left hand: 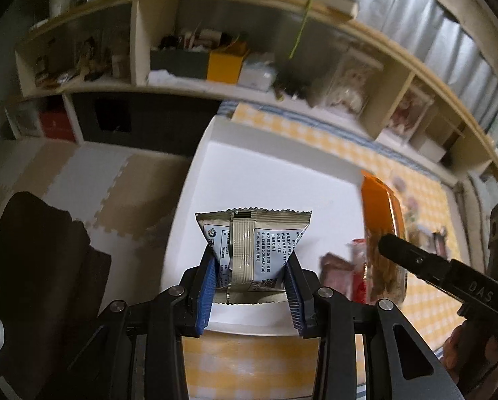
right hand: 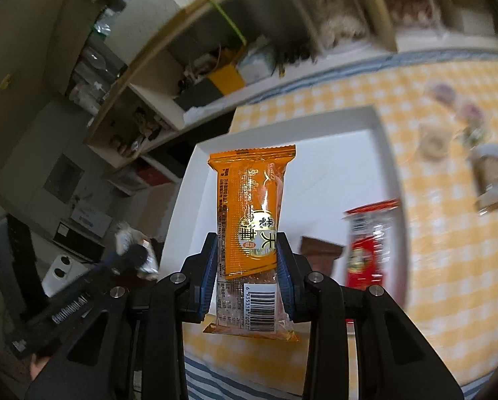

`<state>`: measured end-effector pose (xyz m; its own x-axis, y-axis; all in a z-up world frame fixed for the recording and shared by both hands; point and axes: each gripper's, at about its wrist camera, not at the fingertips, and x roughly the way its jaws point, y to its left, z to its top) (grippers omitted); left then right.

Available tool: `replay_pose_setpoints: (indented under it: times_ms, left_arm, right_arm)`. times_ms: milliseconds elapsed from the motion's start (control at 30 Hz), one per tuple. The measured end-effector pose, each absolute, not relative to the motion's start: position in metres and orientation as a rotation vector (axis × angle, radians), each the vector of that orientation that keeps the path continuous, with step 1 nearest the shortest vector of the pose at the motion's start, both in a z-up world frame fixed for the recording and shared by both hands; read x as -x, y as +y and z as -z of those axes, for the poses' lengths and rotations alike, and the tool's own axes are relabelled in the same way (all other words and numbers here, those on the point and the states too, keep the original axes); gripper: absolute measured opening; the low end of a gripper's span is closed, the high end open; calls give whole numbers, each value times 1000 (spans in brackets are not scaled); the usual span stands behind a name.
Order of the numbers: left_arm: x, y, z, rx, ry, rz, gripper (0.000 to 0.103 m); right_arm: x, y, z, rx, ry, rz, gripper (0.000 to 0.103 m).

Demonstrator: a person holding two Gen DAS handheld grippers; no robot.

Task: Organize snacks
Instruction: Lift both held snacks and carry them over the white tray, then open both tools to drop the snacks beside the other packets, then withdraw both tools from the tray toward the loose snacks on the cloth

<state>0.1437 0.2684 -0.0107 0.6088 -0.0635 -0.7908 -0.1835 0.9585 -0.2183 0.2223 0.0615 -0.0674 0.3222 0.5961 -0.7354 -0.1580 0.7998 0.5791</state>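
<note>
My left gripper [left hand: 251,271] is shut on a silver-and-blue snack packet [left hand: 254,243], held above the white tray [left hand: 265,173]. My right gripper [right hand: 245,263] is shut on an orange snack packet [right hand: 252,213], held upright above the same tray [right hand: 349,153]. The orange packet and the right gripper also show at the right of the left wrist view [left hand: 382,233]. A red packet [right hand: 369,243] and a brown packet [right hand: 320,255] lie at the tray's right edge. The left gripper with its packet shows blurred at the lower left of the right wrist view [right hand: 132,253].
The tray sits on a yellow checked tablecloth [left hand: 315,140]. More snack items [right hand: 489,173] lie on the cloth at the right. A cluttered wooden shelf unit [left hand: 215,56] stands behind the table. Foam floor mats [left hand: 82,180] lie at the left.
</note>
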Motion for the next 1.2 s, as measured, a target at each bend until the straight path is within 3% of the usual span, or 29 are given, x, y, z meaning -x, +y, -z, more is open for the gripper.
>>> replay_pose_setpoints:
  times_ms: [533, 767, 833, 967, 1200]
  left_arm:
    - [-220, 274, 66, 287, 1088, -11, 38]
    - [-232, 271, 81, 292, 1132, 3, 38]
    - [-234, 269, 83, 284, 1143, 1, 40]
    - [-236, 264, 85, 268, 1149, -13, 56]
    - [-227, 260, 79, 259, 1132, -46, 68]
  right_arm:
    - [-237, 105, 137, -519, 1305, -464, 35]
    - [-232, 93, 150, -513, 1356, -405, 42]
    - [-230, 87, 146, -508, 1344, -415, 53]
    - [-222, 81, 136, -460, 1317, -441, 58]
    - [-211, 73, 129, -372, 1292, -450, 71]
